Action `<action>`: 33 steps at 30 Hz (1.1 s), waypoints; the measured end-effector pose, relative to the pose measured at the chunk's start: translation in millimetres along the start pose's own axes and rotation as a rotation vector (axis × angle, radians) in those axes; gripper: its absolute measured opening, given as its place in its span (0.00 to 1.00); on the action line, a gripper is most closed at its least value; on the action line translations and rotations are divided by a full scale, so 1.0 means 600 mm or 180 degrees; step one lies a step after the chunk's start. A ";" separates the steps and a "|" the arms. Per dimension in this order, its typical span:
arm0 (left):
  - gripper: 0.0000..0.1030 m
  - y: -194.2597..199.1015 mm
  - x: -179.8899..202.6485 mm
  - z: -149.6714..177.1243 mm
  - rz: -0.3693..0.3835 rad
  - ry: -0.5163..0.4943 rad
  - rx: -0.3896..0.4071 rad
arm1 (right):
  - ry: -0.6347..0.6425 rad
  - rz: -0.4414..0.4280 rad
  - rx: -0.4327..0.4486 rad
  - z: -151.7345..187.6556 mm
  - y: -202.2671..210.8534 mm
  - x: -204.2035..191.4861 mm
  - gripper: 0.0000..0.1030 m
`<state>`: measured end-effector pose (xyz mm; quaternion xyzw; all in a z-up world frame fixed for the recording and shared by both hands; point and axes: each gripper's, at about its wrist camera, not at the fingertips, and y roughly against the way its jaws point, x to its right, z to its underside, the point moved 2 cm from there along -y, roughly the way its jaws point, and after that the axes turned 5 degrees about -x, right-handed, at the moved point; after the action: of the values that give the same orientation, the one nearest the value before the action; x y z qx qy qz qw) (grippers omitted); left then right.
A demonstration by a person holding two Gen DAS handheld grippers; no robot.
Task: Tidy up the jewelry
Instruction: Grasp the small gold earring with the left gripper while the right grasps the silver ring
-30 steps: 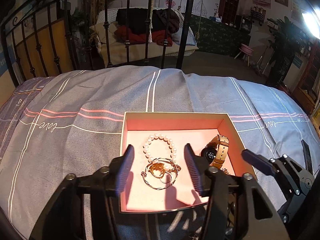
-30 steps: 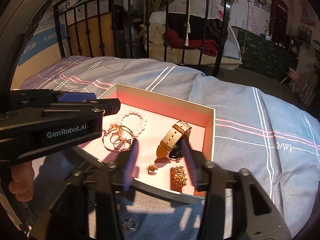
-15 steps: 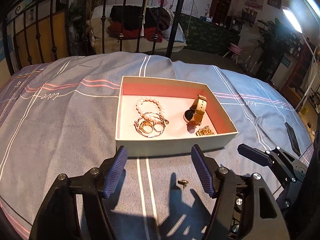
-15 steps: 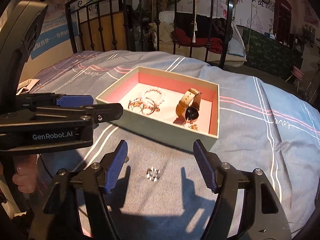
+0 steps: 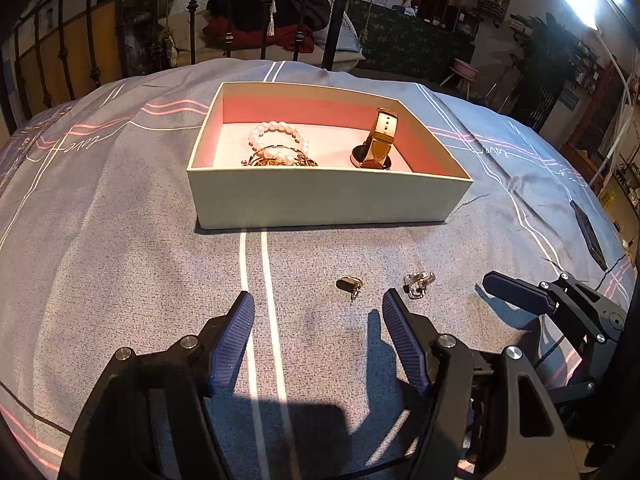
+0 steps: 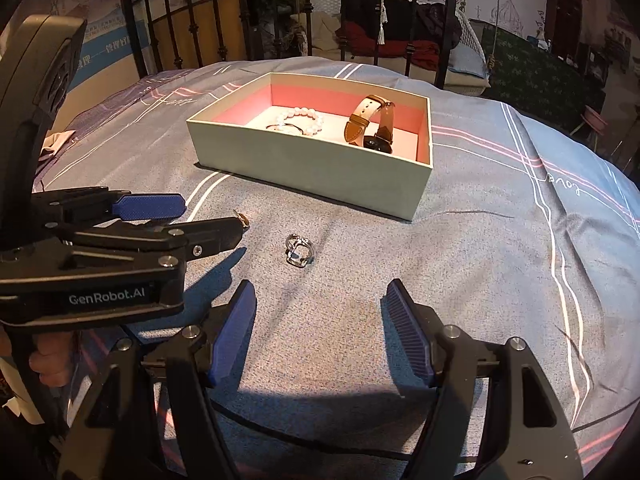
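An open box [image 5: 320, 200] [image 6: 304, 164] with a pink lining stands on the bed. It holds a pearl bracelet [image 5: 280, 130] [image 6: 308, 114], gold bangles [image 5: 276, 160] and a tan-strapped watch [image 5: 378, 142] [image 6: 370, 120]. On the blanket in front lie a small gold earring [image 5: 349, 283] [image 6: 242, 219] and a silver ring [image 5: 418, 280] [image 6: 298, 251]. My left gripper [image 5: 316, 316] is open and empty, just short of the earring. My right gripper [image 6: 318, 304] is open and empty, just short of the ring.
The grey blanket [image 5: 120, 240] with white and pink stripes covers the bed. A black iron bed frame [image 5: 336, 12] stands behind the box. A dark flat object [image 5: 586, 232] lies at the right edge of the bed.
Both grippers have drawn back from over the box toward the near side of the bed and lowered. The earring and ring on the blanket have come into view.
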<state>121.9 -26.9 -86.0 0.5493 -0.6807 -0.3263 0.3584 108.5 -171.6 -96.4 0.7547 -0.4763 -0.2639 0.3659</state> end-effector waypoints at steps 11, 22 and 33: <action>0.62 -0.016 0.010 -0.011 -0.0116 -0.0126 -0.0045 | -0.0025 0.0005 -0.0070 -0.004 -0.013 0.003 0.66; 0.27 -0.029 0.014 -0.021 -0.0146 -0.0208 -0.0032 | -0.0069 -0.0046 -0.0119 -0.030 -0.032 0.007 0.67; 0.13 -0.023 0.013 -0.020 -0.0107 -0.0191 -0.0024 | 0.0009 -0.0004 -0.0141 -0.042 -0.041 -0.002 0.61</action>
<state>138.4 -38.0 -90.3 0.5492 -0.6806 -0.3512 0.3344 139.6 -156.1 -101.0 0.7471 -0.4693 -0.2736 0.3830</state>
